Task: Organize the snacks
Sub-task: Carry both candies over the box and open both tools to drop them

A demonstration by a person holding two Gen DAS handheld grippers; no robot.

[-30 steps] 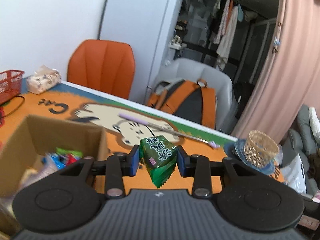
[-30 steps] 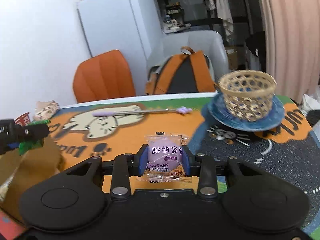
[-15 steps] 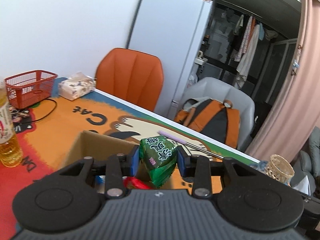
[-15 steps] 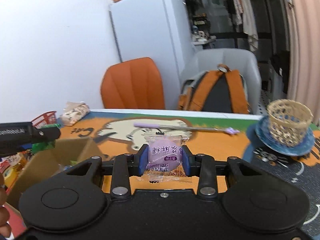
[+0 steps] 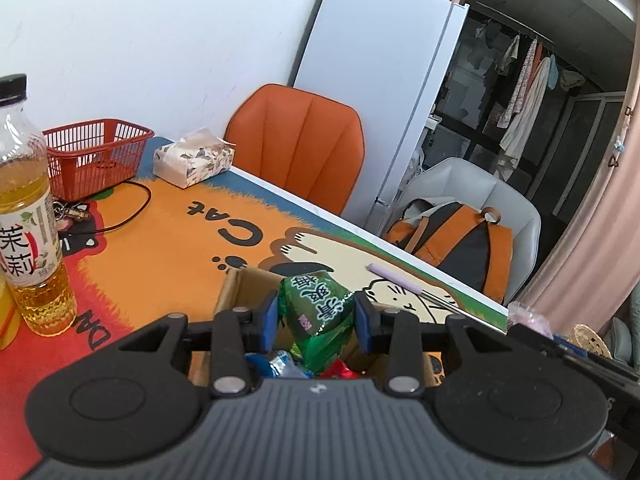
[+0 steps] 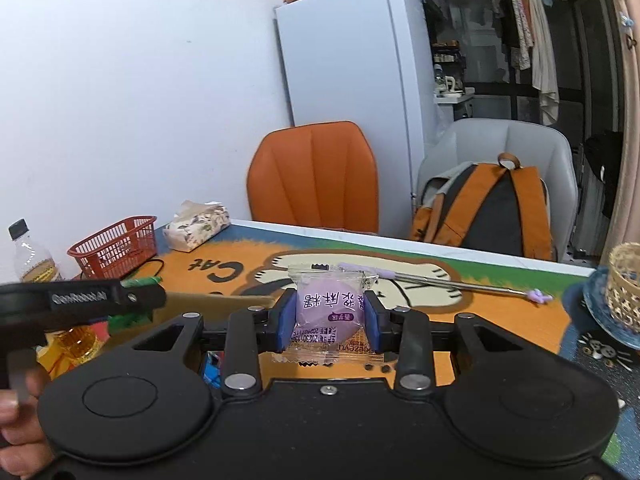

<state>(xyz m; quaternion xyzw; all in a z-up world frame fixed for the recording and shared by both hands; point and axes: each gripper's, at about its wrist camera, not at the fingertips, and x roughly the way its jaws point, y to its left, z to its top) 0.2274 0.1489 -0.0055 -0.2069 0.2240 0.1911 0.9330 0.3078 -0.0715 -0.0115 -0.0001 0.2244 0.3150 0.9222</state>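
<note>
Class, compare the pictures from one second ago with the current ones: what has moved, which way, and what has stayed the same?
The left gripper has carried the green snack packet leftward until it hangs over the cardboard box. The right gripper followed toward the box with the purple snack packet. Unchanged: both grips stay closed, nothing released; the table items have not shifted.

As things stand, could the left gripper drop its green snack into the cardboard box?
Probably yes: the left gripper holds the green snack packet directly over the open cardboard box, with only other wrapped snacks below it.
</note>
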